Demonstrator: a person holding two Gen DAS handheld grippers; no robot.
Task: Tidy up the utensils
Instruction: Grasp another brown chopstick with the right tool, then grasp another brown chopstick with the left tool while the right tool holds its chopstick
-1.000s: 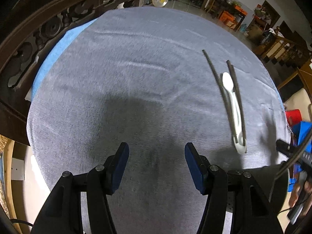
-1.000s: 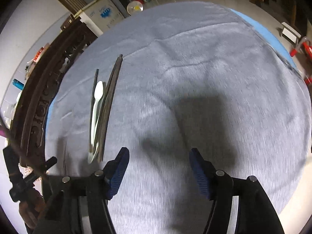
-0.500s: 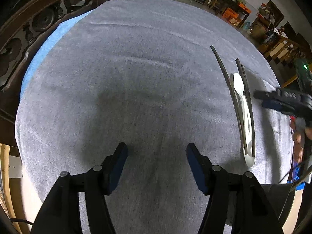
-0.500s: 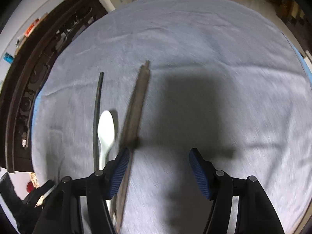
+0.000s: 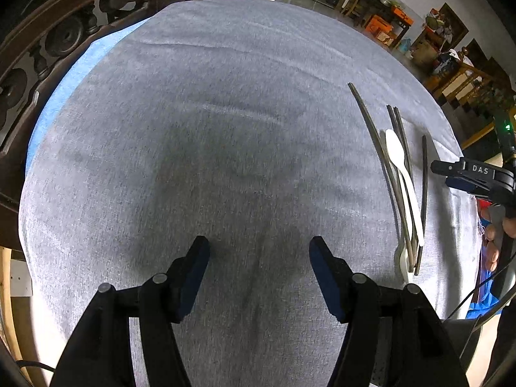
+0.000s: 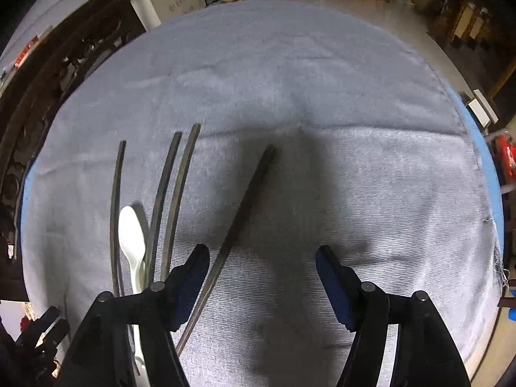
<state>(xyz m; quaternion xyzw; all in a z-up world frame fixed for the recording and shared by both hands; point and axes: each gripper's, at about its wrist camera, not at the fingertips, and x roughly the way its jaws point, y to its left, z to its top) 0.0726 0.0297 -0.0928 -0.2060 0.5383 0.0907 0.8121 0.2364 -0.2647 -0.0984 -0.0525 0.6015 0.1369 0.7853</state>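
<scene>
Several dark chopsticks and a white spoon (image 6: 130, 232) lie on the grey cloth (image 6: 322, 96). One chopstick (image 6: 116, 193) lies left of the spoon and a pair (image 6: 171, 193) lies right of it. A single chopstick (image 6: 248, 200) lies slanted apart, its near end passing just inside the left finger of my right gripper (image 6: 262, 258). That gripper's jaws are opening and its pads touch nothing. In the left wrist view the spoon (image 5: 398, 158) and chopsticks (image 5: 425, 177) lie at the right, with the right gripper (image 5: 443, 174) beside them. My left gripper (image 5: 259, 248) hangs open over bare cloth.
Carved dark wooden furniture (image 5: 48, 32) curves round the table's left side. A blue underlayer (image 5: 64, 90) shows at the cloth's left edge. A person's hand (image 5: 496, 225) is at the right edge. Floor and room clutter lie beyond the far rim.
My right gripper has swung left over the utensils, which now sit under its left finger. One chopstick now lies apart from the group. The left gripper has hardly shifted.
</scene>
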